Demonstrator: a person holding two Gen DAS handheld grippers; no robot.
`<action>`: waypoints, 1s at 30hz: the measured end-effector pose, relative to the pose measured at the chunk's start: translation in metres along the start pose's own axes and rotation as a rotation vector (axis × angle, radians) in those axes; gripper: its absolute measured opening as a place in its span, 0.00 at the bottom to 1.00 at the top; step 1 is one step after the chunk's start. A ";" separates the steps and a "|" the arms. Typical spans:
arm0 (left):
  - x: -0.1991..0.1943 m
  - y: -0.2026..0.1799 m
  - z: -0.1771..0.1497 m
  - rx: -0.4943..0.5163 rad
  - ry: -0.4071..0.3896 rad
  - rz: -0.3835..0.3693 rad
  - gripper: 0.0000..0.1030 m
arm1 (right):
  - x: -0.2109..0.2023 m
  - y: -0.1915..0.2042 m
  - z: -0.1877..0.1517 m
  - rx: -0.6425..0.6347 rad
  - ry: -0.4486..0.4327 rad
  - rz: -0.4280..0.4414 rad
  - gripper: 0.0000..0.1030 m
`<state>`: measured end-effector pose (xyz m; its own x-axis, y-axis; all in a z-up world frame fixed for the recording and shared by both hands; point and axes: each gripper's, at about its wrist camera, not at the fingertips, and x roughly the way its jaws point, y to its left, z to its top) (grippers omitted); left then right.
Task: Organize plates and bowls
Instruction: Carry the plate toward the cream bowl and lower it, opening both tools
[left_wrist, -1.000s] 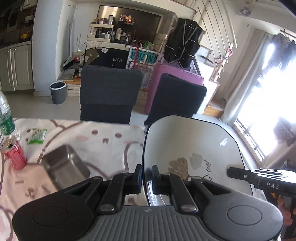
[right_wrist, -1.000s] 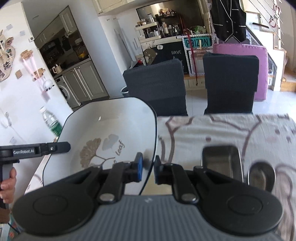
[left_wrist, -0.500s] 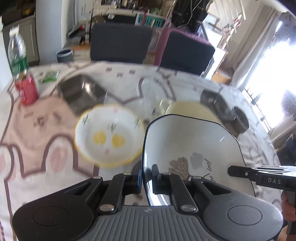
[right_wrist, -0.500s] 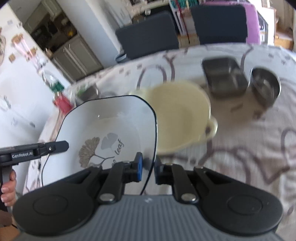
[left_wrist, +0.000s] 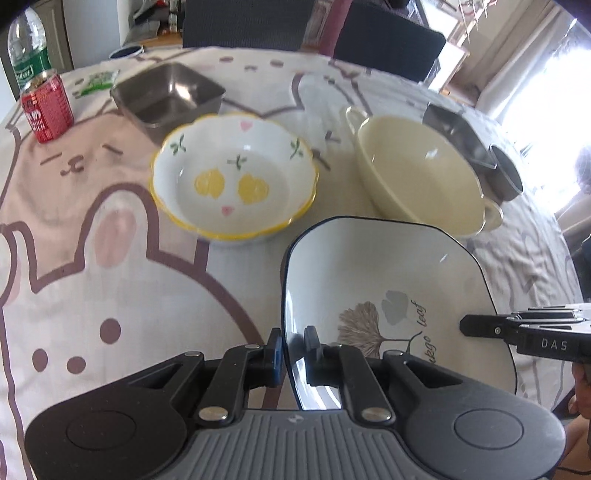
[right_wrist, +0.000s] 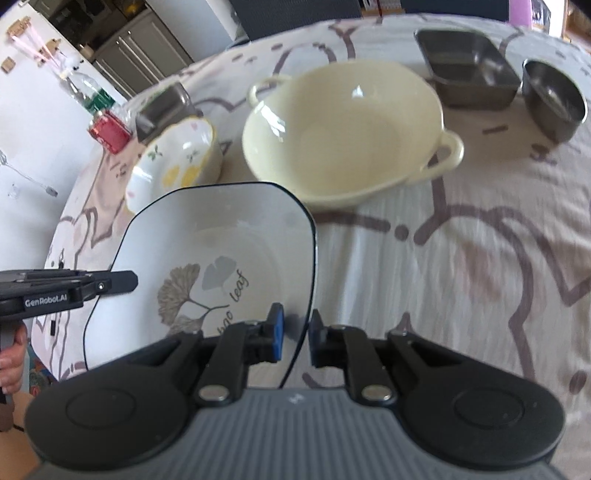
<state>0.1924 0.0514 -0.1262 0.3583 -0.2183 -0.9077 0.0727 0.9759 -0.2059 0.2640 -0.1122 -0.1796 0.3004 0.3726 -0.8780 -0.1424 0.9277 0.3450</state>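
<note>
I hold a white square ginkgo-leaf plate with a dark rim above the near table edge. My left gripper is shut on its left rim. My right gripper is shut on its right rim; the plate also shows in the right wrist view. Beyond it stand a white bowl with yellow scalloped rim and a cream two-handled bowl, the latter also in the right wrist view. Each gripper's tip shows in the other's view.
A square steel tray, a red can and a water bottle stand far left. A steel loaf tin and a round steel bowl stand far right. Dark chairs are behind the table.
Both grippers have tilted the plate down from nearly upright to almost flat, low over the table. The views swung from the room down onto the tabletop and bowls.
</note>
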 end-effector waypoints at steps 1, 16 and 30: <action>0.002 0.001 -0.001 0.001 0.012 0.002 0.12 | 0.004 0.001 0.002 0.001 0.010 0.000 0.16; 0.025 -0.008 -0.008 0.115 0.096 0.080 0.15 | 0.028 0.024 0.001 -0.070 0.025 -0.049 0.13; 0.024 -0.010 -0.007 0.132 0.082 0.062 0.15 | 0.039 0.014 -0.006 -0.071 0.083 -0.072 0.17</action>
<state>0.1941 0.0368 -0.1485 0.2895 -0.1527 -0.9449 0.1764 0.9788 -0.1041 0.2678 -0.0844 -0.2109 0.2335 0.2996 -0.9251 -0.1904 0.9470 0.2586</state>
